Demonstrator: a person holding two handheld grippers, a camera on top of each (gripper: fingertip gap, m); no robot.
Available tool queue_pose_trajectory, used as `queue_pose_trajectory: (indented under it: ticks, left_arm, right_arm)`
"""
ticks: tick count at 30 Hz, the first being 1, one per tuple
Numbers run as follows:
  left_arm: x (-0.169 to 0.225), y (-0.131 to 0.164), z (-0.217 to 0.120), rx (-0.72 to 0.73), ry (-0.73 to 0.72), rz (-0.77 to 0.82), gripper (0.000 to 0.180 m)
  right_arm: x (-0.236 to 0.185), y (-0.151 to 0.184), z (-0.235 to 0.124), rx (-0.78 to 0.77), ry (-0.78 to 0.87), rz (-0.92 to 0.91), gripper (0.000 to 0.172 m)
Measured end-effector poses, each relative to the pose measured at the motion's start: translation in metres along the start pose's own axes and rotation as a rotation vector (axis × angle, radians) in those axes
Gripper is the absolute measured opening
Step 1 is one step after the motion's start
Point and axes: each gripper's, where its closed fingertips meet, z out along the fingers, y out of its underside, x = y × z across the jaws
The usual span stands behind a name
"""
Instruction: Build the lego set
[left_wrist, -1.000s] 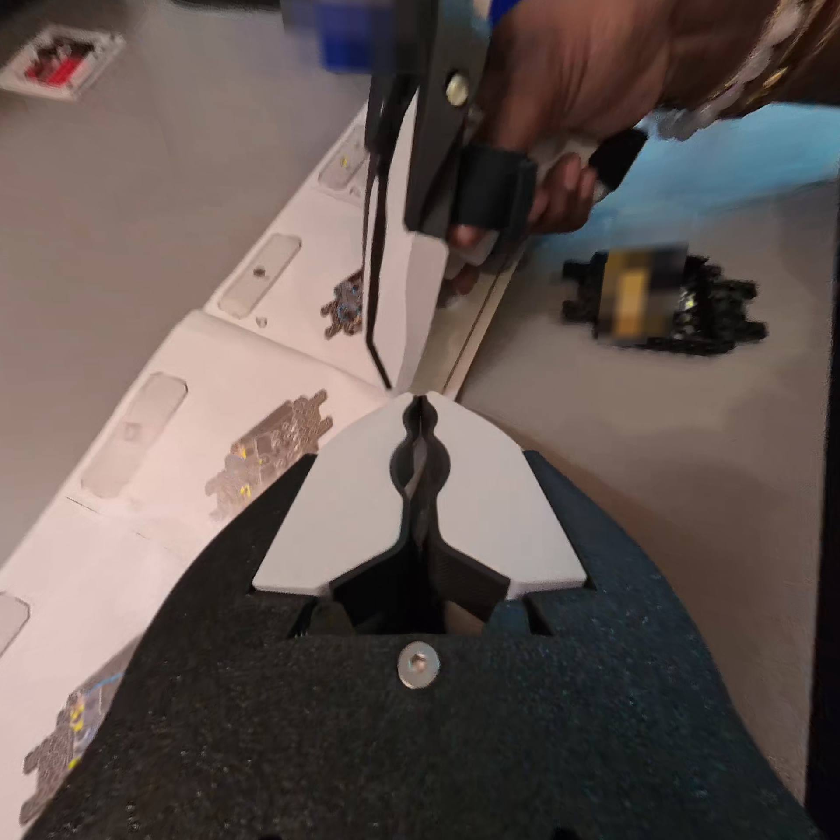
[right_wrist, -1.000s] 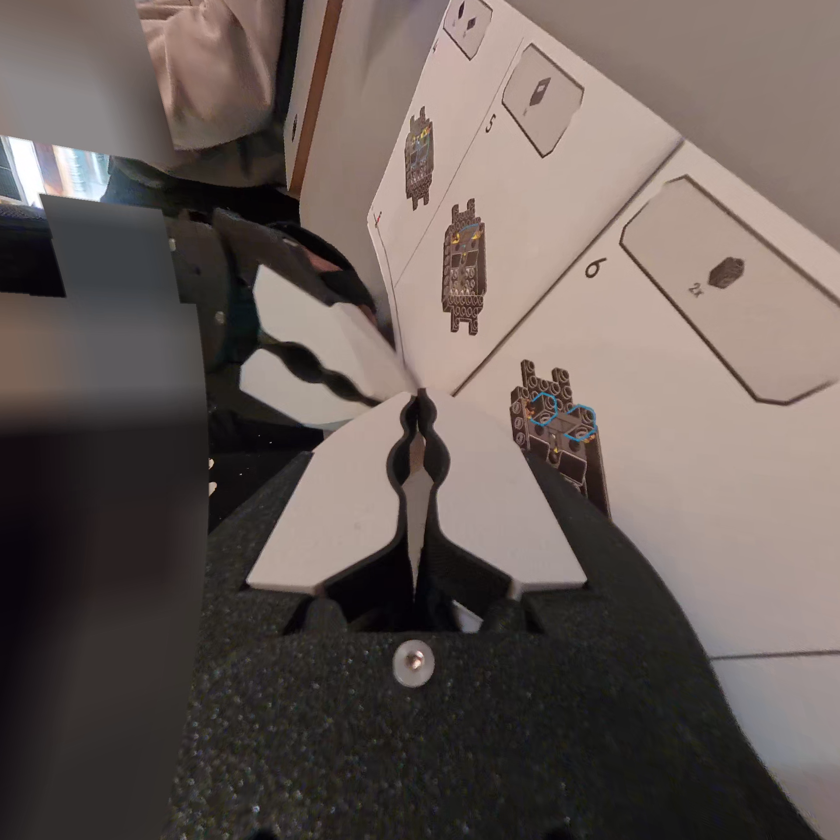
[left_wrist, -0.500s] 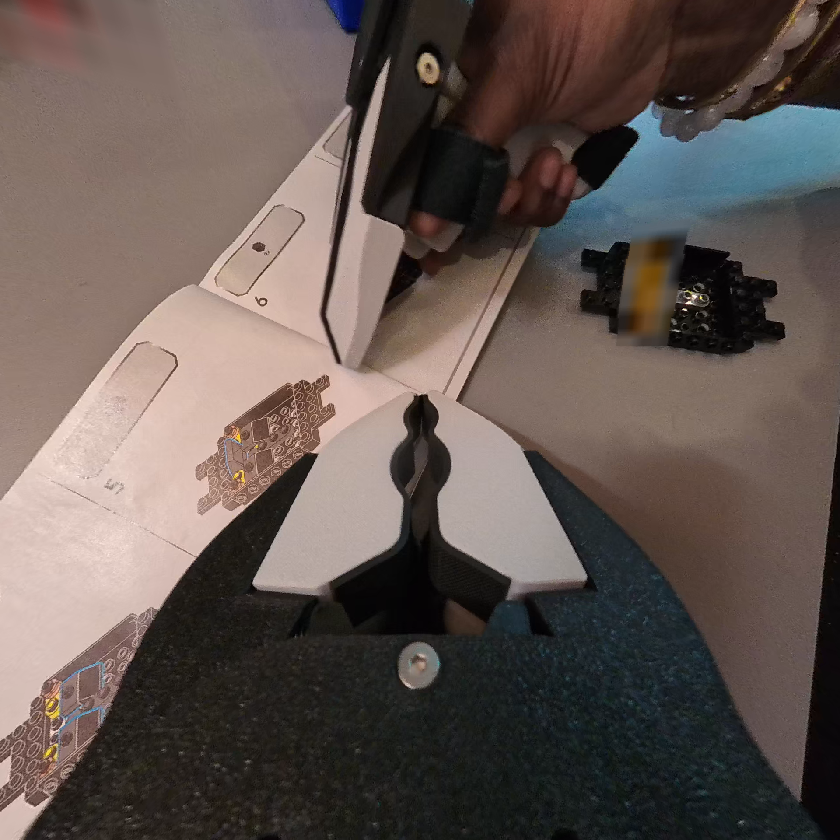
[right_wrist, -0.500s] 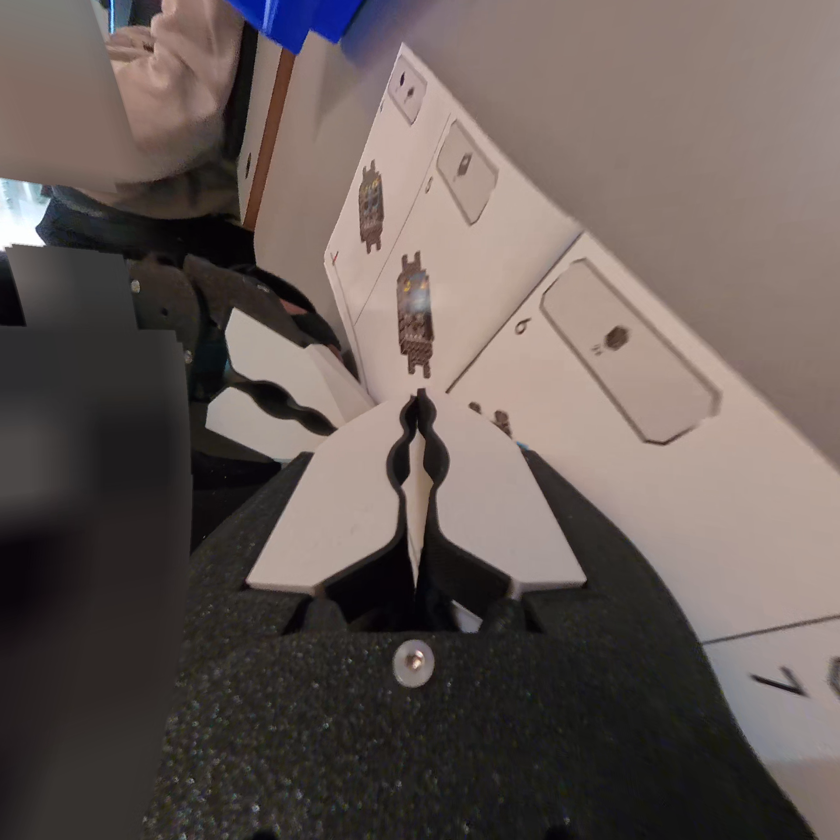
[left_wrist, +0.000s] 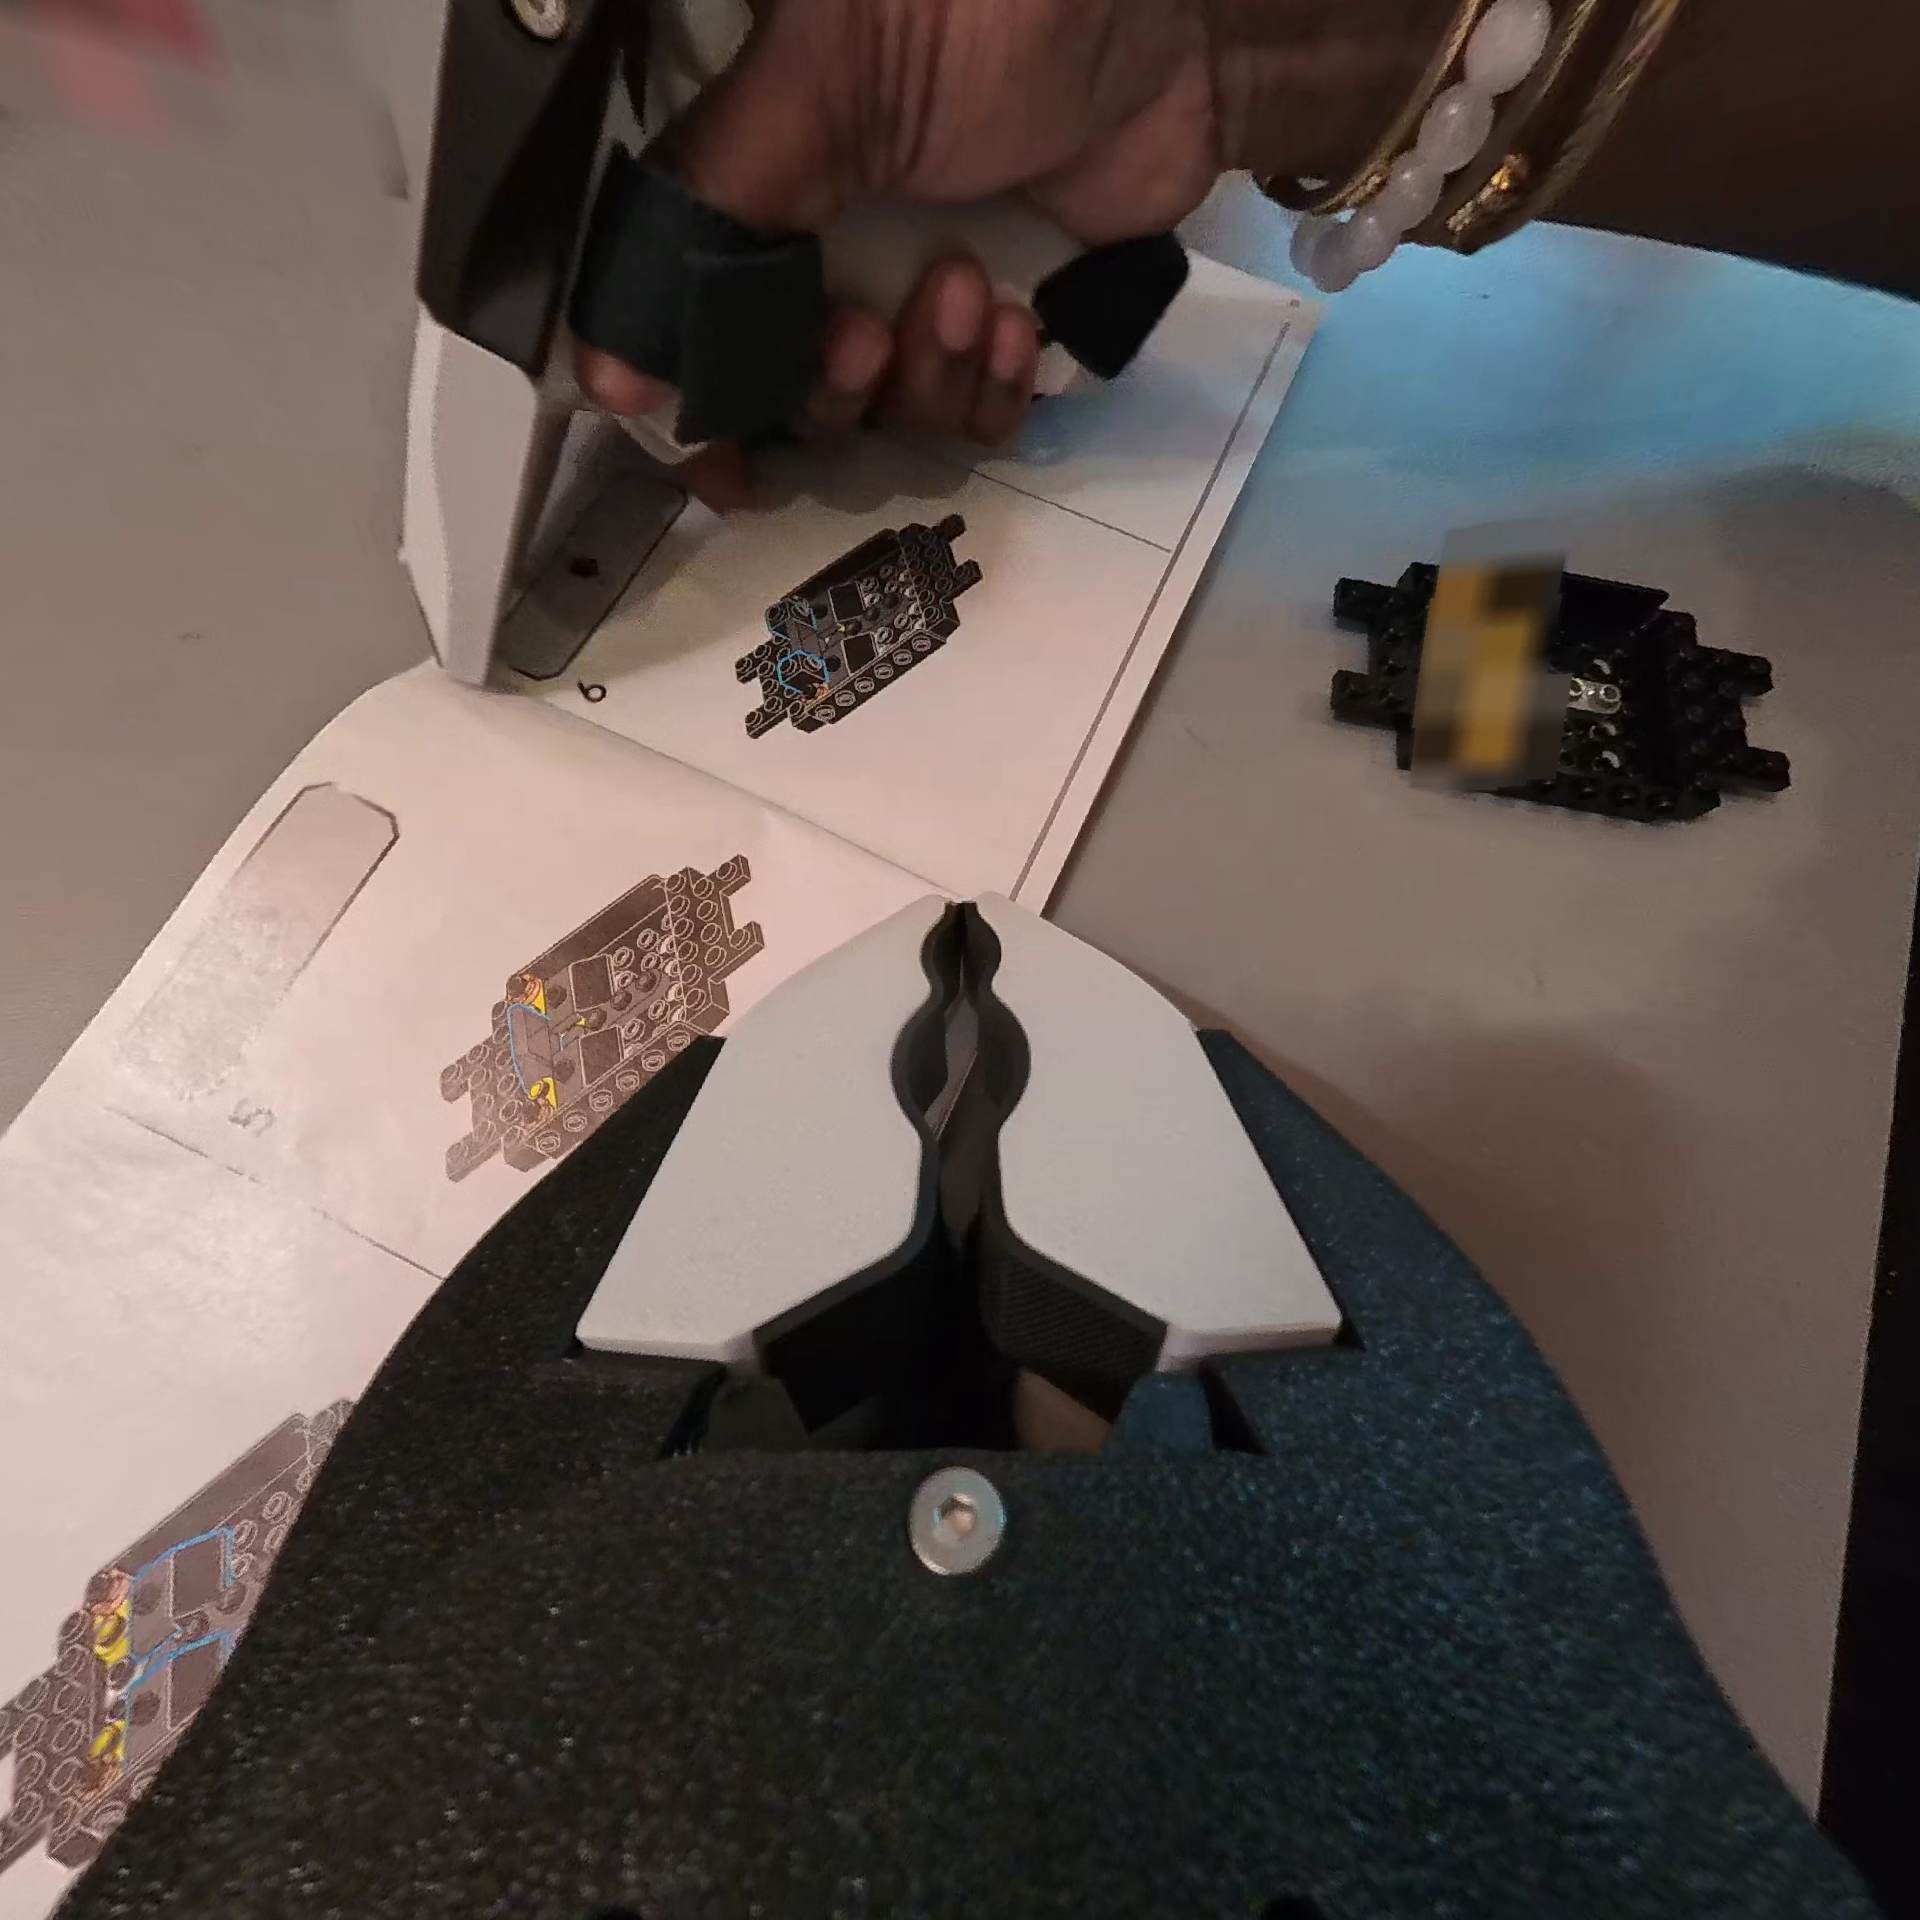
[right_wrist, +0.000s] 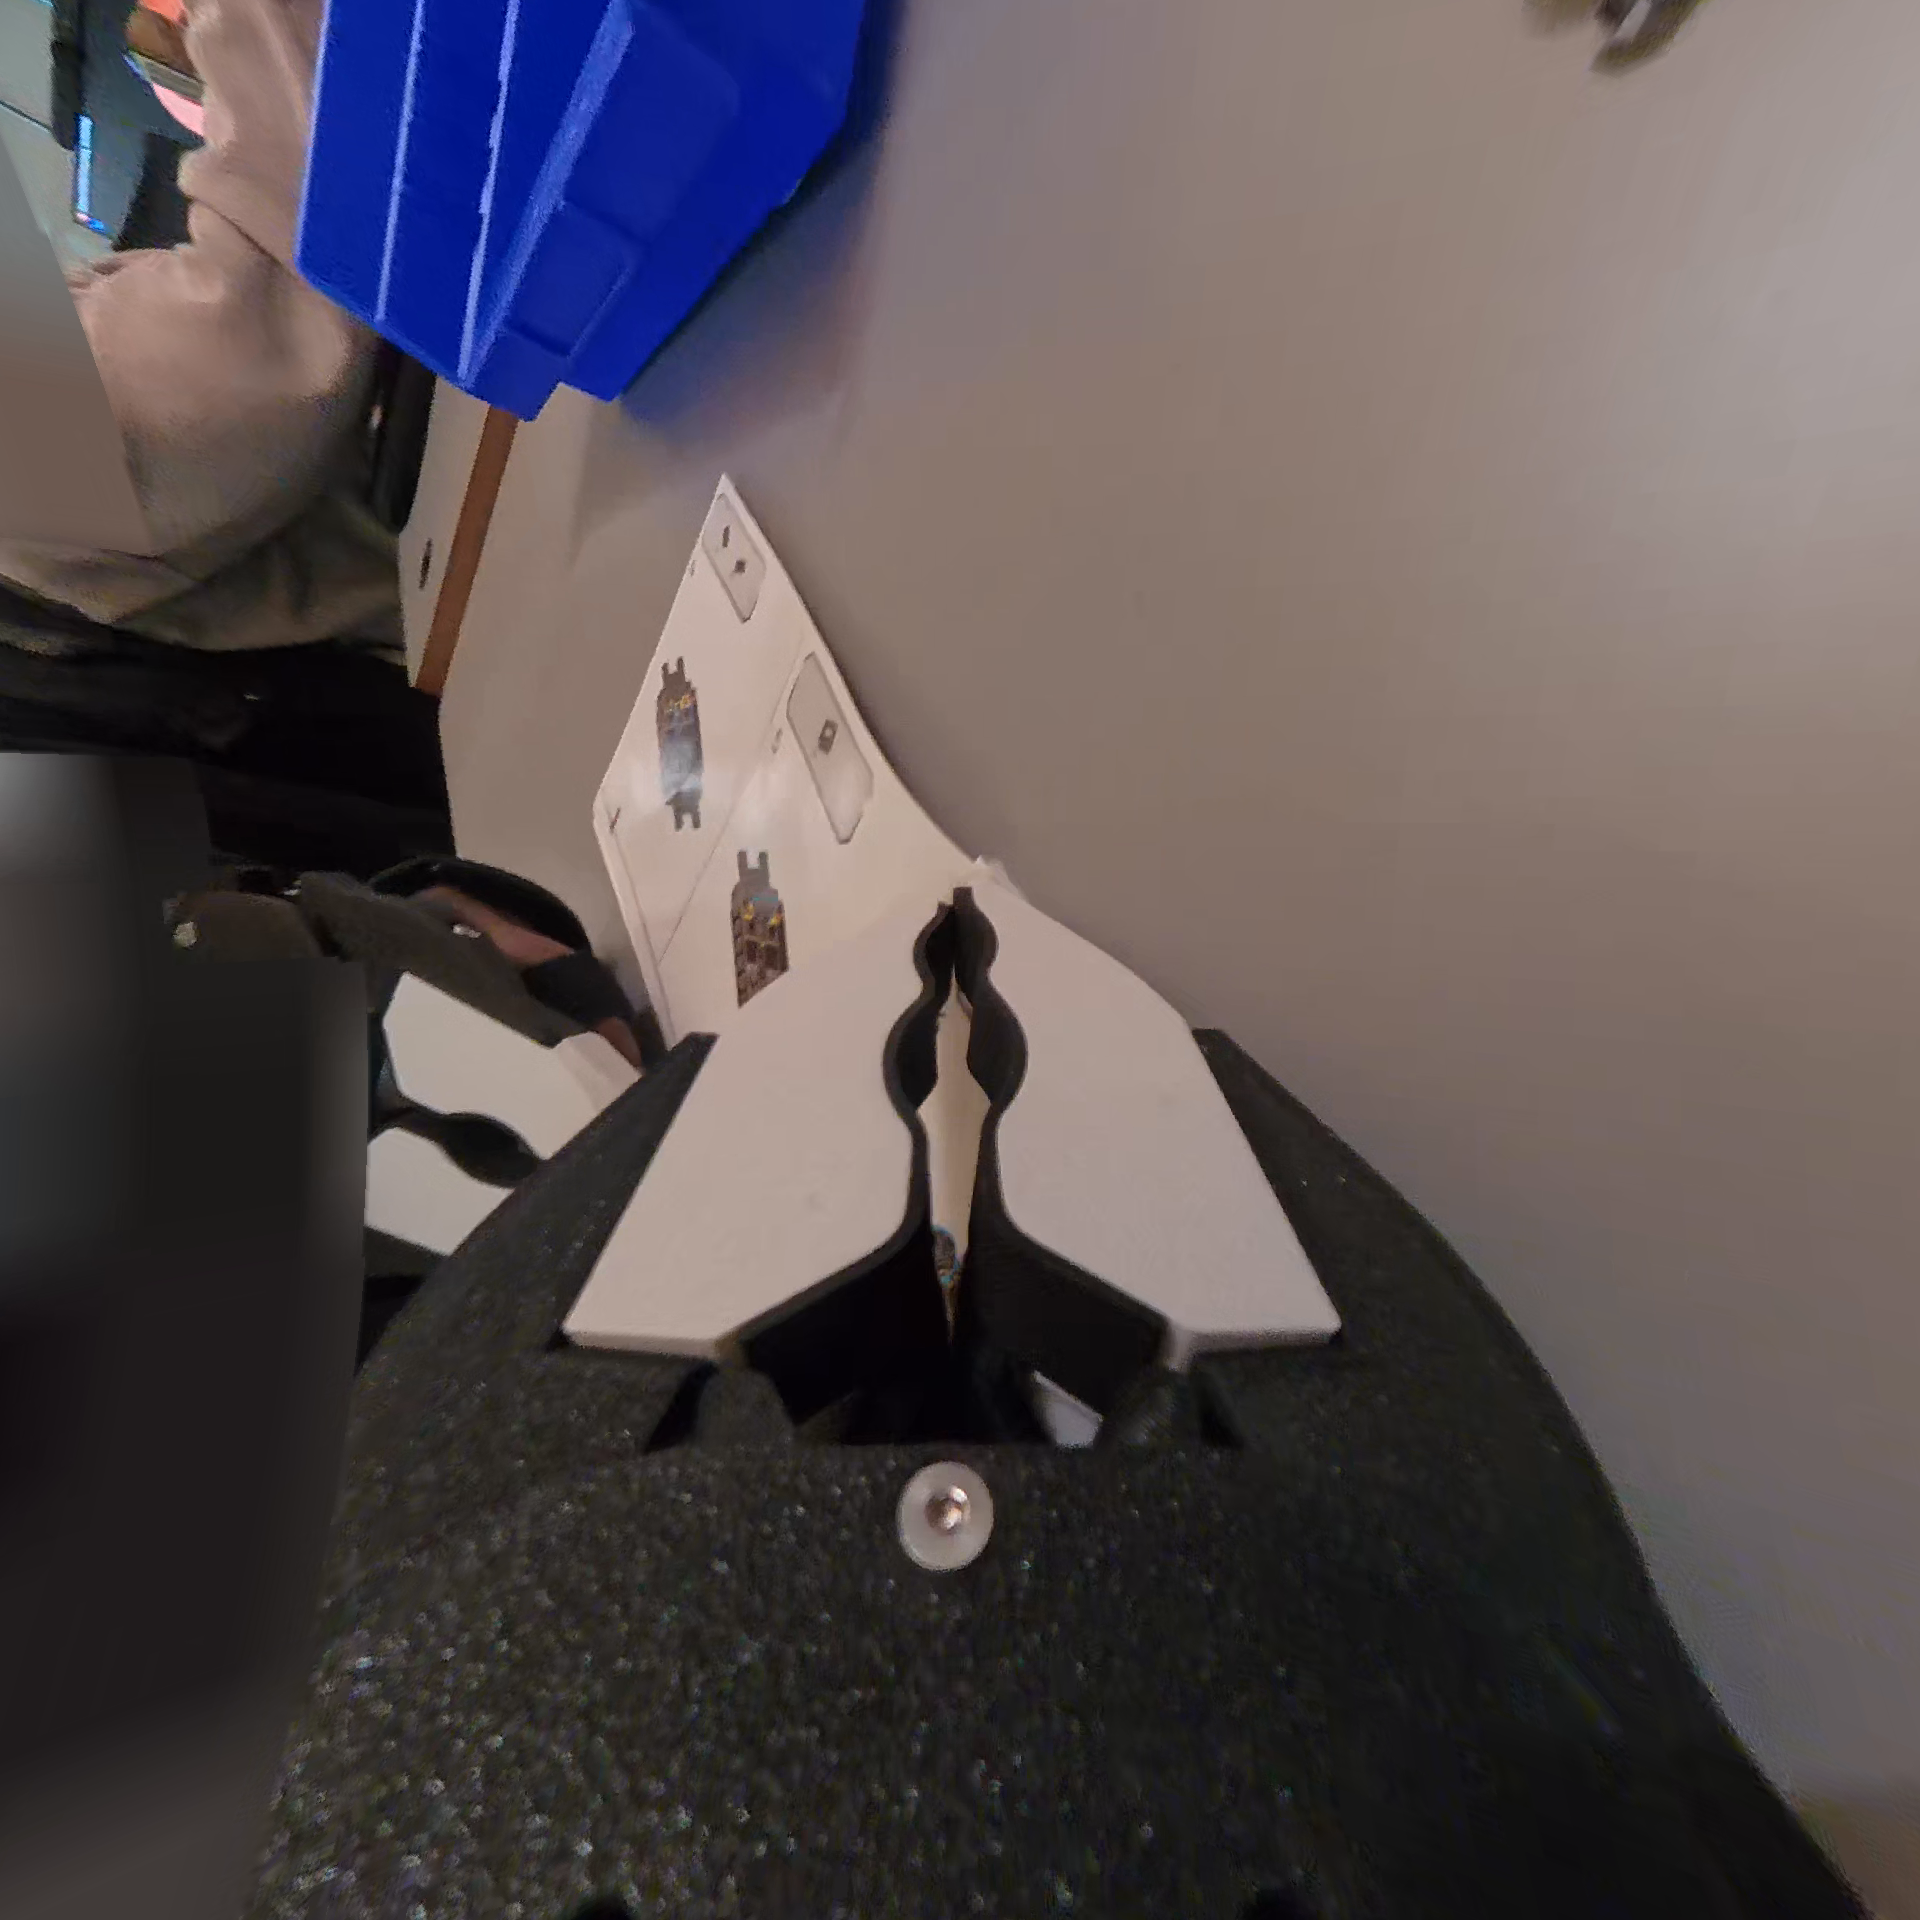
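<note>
A plain grey surface fills both views. At its far edge in the right wrist view stands one blue plastic bin, with a person's pale sleeve beyond it to the left.

One white instruction booklet lies open on the surface, its pages printed with drawings of a dark brick model and grey part boxes. The pages bow upward along the fold.

Two handheld grippers are in view. The left gripper sits near the camera with its white jaws together at the near right corner of the booklet, at the page edge; a thin sliver shows in the slot between them, but whether it is paper cannot be told. The right gripper has its jaws closed on a page of the booklet, whose white sheet runs down through the slot between them. In the left wrist view this same gripper reaches down from the far left, held by a hand wearing bracelets, its tip at the far left edge of the booklet.

One black brick assembly lies on the surface to the right, apart from the booklet.
</note>
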Motion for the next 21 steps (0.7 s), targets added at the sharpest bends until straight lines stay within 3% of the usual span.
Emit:
queue_pose_trajectory:
  ticks: [4, 8, 11, 14, 16, 17, 21]
  left_arm:
    - [0.0, 0.0, 0.0, 0.0, -0.001, 0.0, 0.0]
    - [0.0, 0.0, 0.0, 0.0, 0.004, -0.006, 0.0]
    - [0.0, 0.0, 0.0, 0.0, 0.018, -0.018, 0.0]
    - [0.0, 0.0, 0.0, 0.0, 0.034, -0.034, 0.0]
    - [0.0, 0.0, 0.0, 0.0, 0.034, -0.032, 0.0]
    - [0.001, 0.0, 0.0, 0.0, 0.034, -0.032, 0.0]
    - [0.001, 0.0, 0.0, 0.001, 0.039, -0.036, 0.0]
  right_arm:
    - [0.016, -0.015, -0.001, 0.051, 0.079, -0.014, 0.0]
    - [-0.004, -0.02, -0.011, 0.157, -0.05, -0.029, 0.0]
    - [-0.013, -0.019, -0.03, 0.239, -0.092, -0.13, 0.0]
    - [-0.025, -0.004, -0.042, 0.157, -0.102, -0.243, 0.0]
    - [-0.028, -0.005, -0.052, 0.195, -0.082, -0.336, 0.0]
    - [-0.03, -0.004, -0.055, 0.204, -0.084, -0.349, 0.054]
    - [-0.049, 0.004, -0.06, 0.227, -0.193, -0.396, 0.062]
